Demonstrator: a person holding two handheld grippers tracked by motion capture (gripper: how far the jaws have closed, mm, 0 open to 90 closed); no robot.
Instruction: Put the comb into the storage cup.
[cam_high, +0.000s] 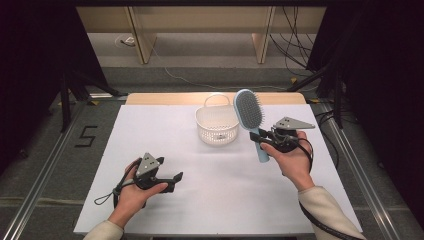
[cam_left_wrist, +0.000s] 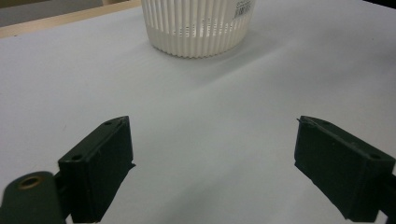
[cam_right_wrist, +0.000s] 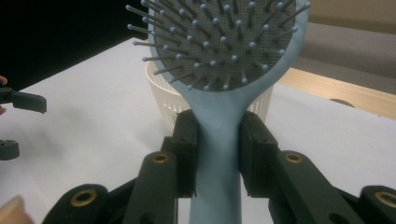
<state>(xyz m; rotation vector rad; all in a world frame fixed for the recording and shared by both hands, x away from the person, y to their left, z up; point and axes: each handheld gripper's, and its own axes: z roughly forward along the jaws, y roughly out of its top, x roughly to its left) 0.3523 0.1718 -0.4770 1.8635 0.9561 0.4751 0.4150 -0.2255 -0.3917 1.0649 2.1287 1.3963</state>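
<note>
In the right gripper view, the pale blue plastic hairbrush (cam_right_wrist: 219, 70) loses the top of its bristled oval head to the upper edge, its handle runs off the bottom, and it hides the middle of the white ribbed plastic basket (cam_right_wrist: 161, 100) behind it. In the left gripper view the basket's rim is cut off at the top (its small printed label is too blurred to read).
</note>
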